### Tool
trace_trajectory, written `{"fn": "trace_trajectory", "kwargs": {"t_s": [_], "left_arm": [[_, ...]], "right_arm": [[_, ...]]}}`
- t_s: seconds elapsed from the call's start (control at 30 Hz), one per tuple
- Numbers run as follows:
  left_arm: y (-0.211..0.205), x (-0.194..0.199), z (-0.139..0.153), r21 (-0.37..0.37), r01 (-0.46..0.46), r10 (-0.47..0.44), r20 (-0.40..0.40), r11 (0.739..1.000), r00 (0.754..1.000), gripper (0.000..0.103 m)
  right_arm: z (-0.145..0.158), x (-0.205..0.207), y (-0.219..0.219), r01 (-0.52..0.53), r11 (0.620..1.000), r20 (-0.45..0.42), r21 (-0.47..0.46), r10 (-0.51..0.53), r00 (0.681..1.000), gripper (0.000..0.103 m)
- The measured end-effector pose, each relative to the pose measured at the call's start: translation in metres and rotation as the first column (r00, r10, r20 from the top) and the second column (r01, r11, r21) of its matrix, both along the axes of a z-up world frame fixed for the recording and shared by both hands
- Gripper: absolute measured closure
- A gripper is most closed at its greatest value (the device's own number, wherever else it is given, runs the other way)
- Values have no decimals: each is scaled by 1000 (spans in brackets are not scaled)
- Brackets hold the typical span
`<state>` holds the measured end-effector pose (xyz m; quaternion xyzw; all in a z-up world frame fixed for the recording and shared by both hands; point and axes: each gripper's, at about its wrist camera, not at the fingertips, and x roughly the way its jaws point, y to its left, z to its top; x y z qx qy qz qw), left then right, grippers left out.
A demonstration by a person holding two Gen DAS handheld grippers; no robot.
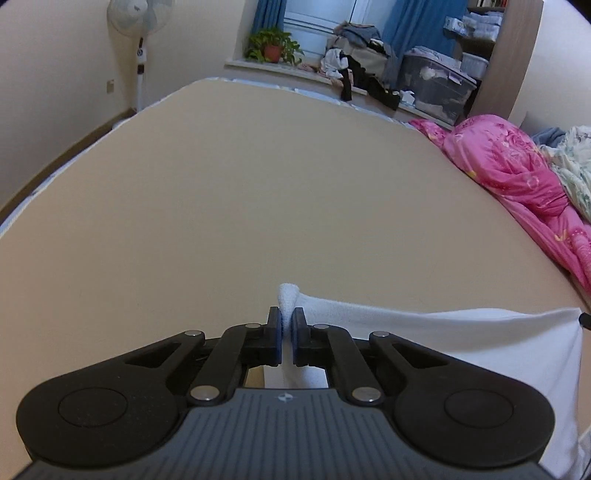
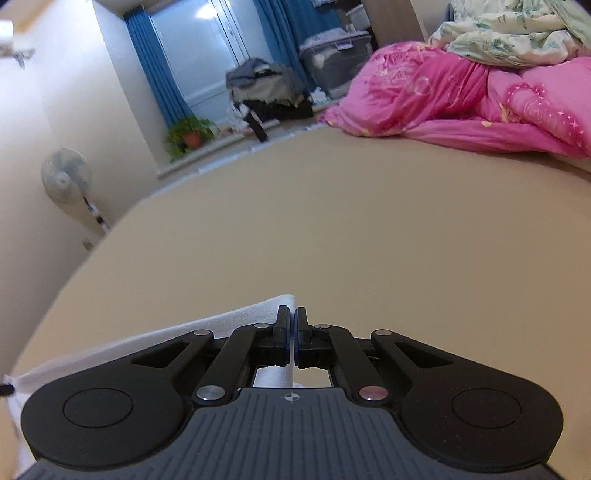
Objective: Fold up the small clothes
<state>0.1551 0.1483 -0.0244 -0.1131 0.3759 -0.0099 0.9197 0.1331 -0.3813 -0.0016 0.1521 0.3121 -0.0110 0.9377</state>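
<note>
We see the left tongs [image 1: 287, 318] clamped on one bunched corner of a small white terry-cloth garment [image 1: 461, 343], and the right tongs [image 2: 291, 320] pinching its other corner; the cloth hangs stretched between them above the beige bed sheet [image 1: 240, 184].

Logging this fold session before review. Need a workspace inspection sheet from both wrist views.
Surface: beige bed sheet, flat and smooth.
Job's things: white cloth, held by two corners and stretched between the claws.
Clutter: pink quilt and floral blanket bunched at the bed's right side.
Grippers: left claw shut on white cloth; right claw shut on its other corner.
Cables: nothing seen.
Surroundings: standing fan, potted plant, clothes pile and storage bin on the window sill, blue curtains.
</note>
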Motion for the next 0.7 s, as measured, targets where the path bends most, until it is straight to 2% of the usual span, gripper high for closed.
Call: {"fn": "trace_trajectory", "kwargs": {"t_s": [0.17,0.27,0.33,0.43,0.53,0.7], "left_arm": [[-10,21,-20,23,-7,8,-50,1000,999,97],[-6,30,-33,-3,-13,13,-127,1000,992,89],[2,28,-34,-34,-30,24,-155,999,988,75],[11,14,-27,-99,-17,3,-147,995,989,74],[12,-2,-24,-132,35,-57,-163,991,985,74],[15,-32,-21,-185,89,-128,-212,979,969,74]], "right_arm": [[-19,19,10,7,998,-67,-56,-11,998,102],[-28,28,9,34,997,-141,-64,-42,989,100],[-35,32,10,66,996,-186,-66,-77,979,98],[-33,22,4,85,996,-203,-22,-88,975,92],[-30,5,1,64,996,-237,54,-50,970,78],[-24,-35,13,-34,998,-298,51,47,953,77]]}}
